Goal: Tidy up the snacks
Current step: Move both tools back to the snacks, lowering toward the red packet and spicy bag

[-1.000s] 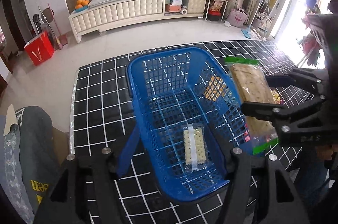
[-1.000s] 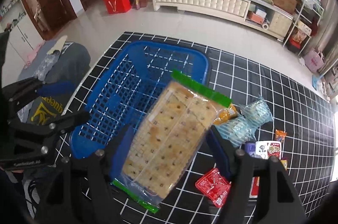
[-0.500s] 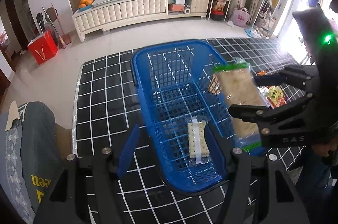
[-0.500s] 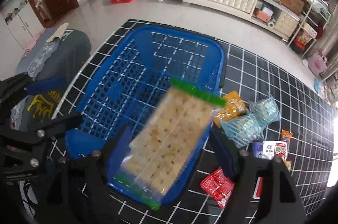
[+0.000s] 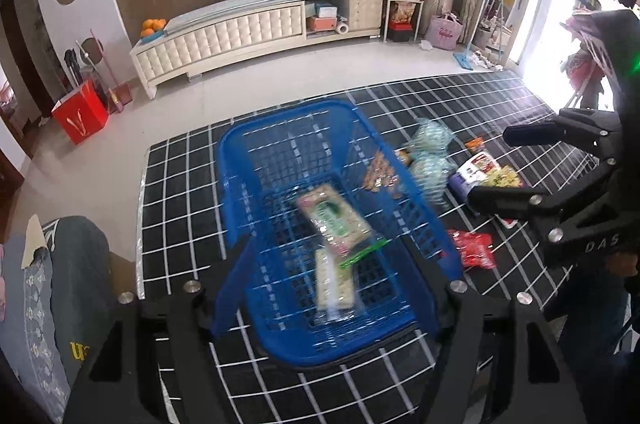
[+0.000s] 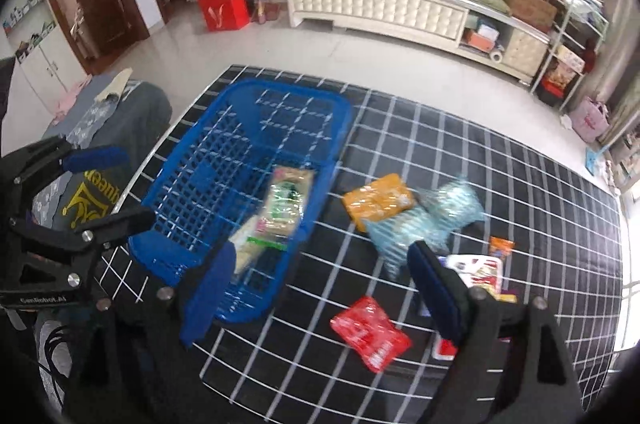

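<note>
Both the right gripper (image 6: 320, 288) and the left gripper (image 5: 332, 288) stood spread wide and empty. The cracker pack (image 5: 334, 220) lay inside the blue basket (image 5: 280, 128). For the next snack, perhaps the red packet (image 6: 370, 332), a centred grasp on its flat faces seemed wise.

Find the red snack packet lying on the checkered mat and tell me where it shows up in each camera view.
Left wrist view: red snack packet sits right of centre, on the mat just right of the blue basket.
Right wrist view: red snack packet sits low, right of centre, between the right gripper's fingers.
Shared landmark: the blue basket.
</note>
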Demonstrator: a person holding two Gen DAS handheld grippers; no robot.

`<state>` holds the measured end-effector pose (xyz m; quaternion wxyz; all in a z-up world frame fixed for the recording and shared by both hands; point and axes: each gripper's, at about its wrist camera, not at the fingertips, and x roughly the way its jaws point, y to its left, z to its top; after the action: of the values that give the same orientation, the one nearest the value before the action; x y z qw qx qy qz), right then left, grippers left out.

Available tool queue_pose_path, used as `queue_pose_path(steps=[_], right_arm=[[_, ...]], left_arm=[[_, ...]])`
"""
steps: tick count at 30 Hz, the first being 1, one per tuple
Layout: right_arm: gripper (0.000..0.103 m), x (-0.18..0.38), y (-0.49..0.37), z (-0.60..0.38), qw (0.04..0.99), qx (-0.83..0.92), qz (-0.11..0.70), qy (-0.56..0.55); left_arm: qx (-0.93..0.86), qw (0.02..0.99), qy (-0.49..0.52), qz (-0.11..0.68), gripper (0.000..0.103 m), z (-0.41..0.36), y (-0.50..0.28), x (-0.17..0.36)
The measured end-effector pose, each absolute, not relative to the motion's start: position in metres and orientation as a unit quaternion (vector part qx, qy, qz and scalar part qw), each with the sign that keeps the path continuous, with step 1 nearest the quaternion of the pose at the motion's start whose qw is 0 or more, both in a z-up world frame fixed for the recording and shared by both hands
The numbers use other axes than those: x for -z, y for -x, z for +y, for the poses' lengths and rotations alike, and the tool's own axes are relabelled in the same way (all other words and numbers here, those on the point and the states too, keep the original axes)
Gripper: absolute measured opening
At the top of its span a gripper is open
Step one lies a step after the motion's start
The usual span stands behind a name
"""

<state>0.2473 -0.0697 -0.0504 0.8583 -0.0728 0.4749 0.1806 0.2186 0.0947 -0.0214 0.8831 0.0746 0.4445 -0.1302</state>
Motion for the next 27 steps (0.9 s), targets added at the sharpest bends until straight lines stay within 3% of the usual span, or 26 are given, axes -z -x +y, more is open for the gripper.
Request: queue_pose_path(steps=[12,21,27], right_arm=[[0.09,0.033,-0.224,-0.176,0.875,-0.128,0.465,0.034],[0.09,0.06,-0.216,-0.232,0.868,-0.1,0.486,0.024],[0.09,0.098,-0.22,-0.251,0.852,-0.084,0.517,0.027]], left_arm=[[0.169,0.879,-0.122,0.429,0.07,-0.008,-0.211,0.002],[0.143,0.874,-0.112,0.45,0.071,-0.068,-0.205,0.03],[0.134,0.867,-0.053,0.477,0.071,-0.089,-0.203,0.058]])
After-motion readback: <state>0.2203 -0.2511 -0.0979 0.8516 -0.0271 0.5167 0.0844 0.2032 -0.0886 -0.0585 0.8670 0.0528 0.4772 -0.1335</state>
